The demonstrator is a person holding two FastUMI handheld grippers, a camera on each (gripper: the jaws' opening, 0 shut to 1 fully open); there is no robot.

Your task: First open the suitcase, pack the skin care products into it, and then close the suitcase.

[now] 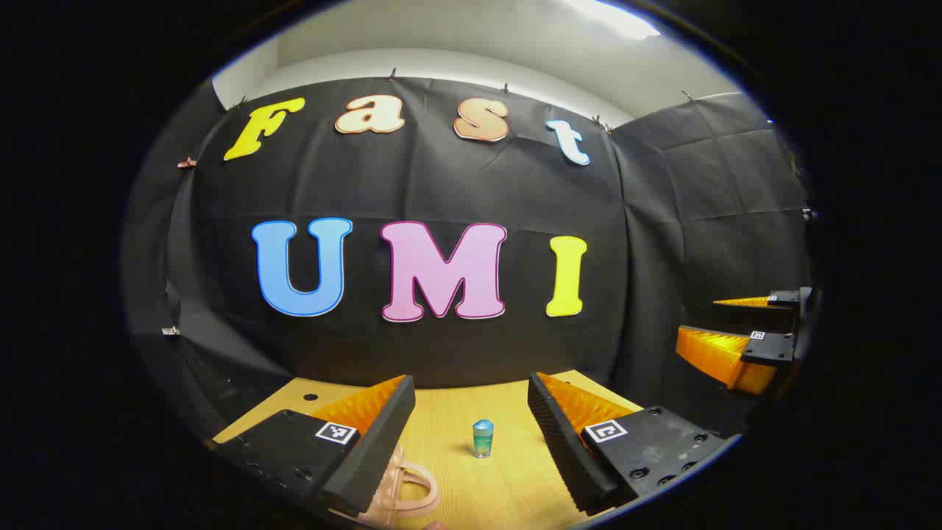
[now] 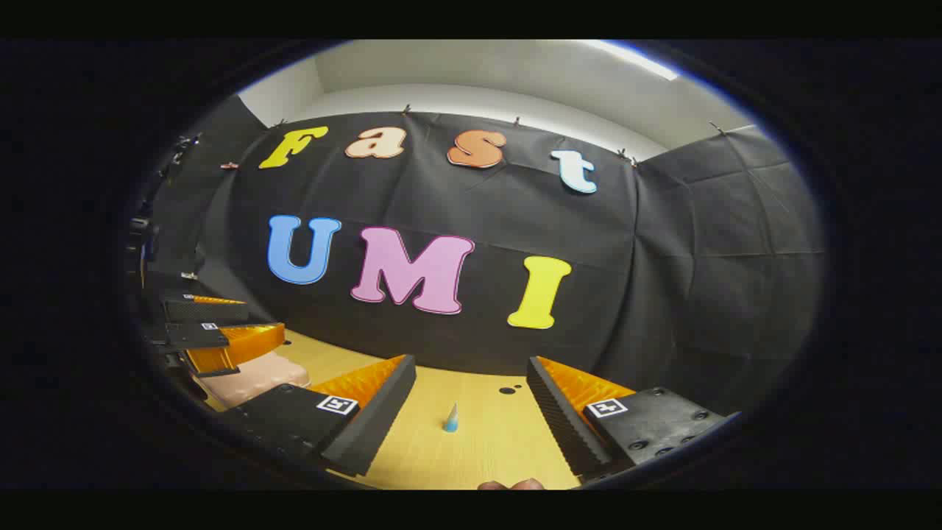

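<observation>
In the left gripper view my left gripper (image 1: 471,412) is open above the wooden table (image 1: 508,486), nothing between its fingers. A small blue-green skin care bottle (image 1: 483,438) stands upright on the table beyond the gap. The pink suitcase's handle (image 1: 405,489) shows just under the left finger. My right gripper (image 1: 725,327) hangs open at the far right. In the right gripper view my right gripper (image 2: 471,390) is open over the table (image 2: 486,449), with a small blue cone-shaped product (image 2: 451,418) standing ahead of it. The pink suitcase (image 2: 254,377) lies at the left, under my left gripper (image 2: 235,320).
Black cloth walls close the booth at the back and both sides. The table has small dark holes near its far edge (image 2: 507,389). A bit of a hand (image 2: 511,484) shows at the bottom edge of the right gripper view.
</observation>
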